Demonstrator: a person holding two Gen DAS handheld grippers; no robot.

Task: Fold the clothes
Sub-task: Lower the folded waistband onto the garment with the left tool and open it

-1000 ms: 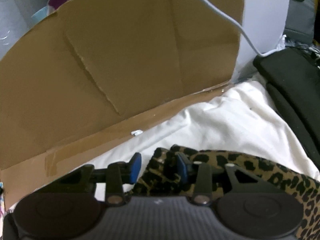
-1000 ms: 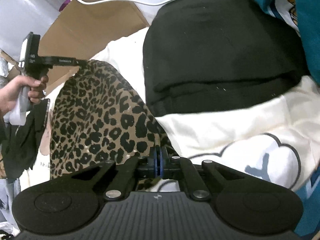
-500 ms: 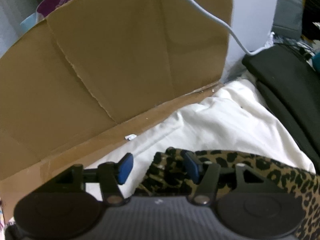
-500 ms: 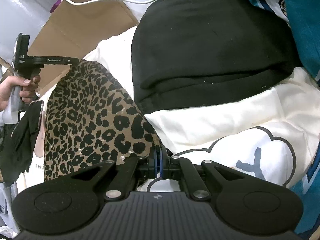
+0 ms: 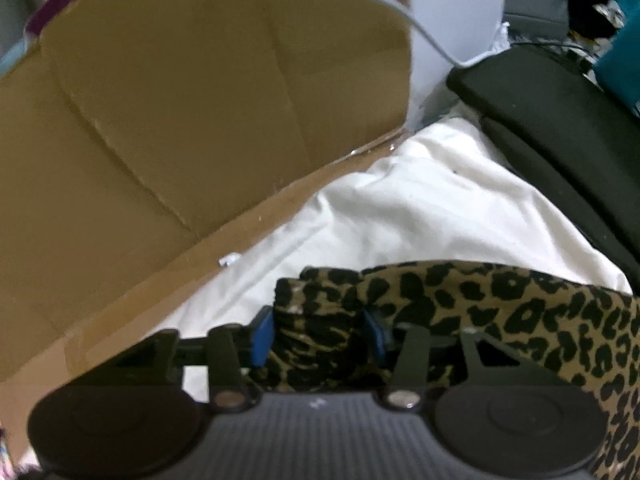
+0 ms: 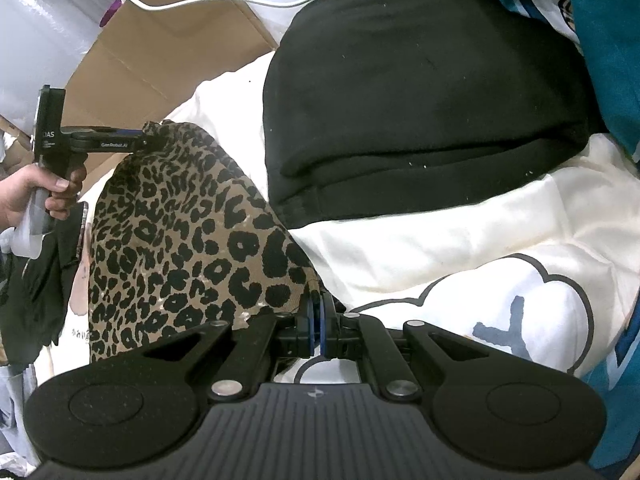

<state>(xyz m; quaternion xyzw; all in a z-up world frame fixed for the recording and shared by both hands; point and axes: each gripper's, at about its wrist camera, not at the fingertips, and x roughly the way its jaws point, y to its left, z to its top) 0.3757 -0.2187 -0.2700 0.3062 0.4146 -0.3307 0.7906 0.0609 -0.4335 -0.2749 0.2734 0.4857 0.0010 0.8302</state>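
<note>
The left tool [image 5: 318, 334] has spread its blue pads wider than they stood a second ago: then they sat close on a bunched corner of the leopard-print garment [image 6: 188, 240], and now they stand well apart with that bunch of cloth filling the gap between them. Whether the pads press the fabric or only flank it cannot be told. In the right wrist view the garment corner is at the left tool's tip [image 6: 146, 140], raised, with the person's hand [image 6: 36, 192] around the handle. The cardboard box [image 5: 180, 120] and white cable [image 5: 404, 12] have slid leftward in the left wrist view, which is also more blurred.

The right tool [image 6: 318, 328] is unchanged, its pads pinched tight on the near edge of the leopard cloth. The garment hangs stretched between the two tools, above a white blanket [image 6: 460, 248] with a cloud print, beside a folded black garment [image 6: 420, 100].

The lower part of the leopard cloth is hidden behind the right tool's body. A teal printed fabric [image 6: 600, 40] is cut off at the right edge, and dark clothing [image 6: 32, 288] at the left edge is too dim to identify.
</note>
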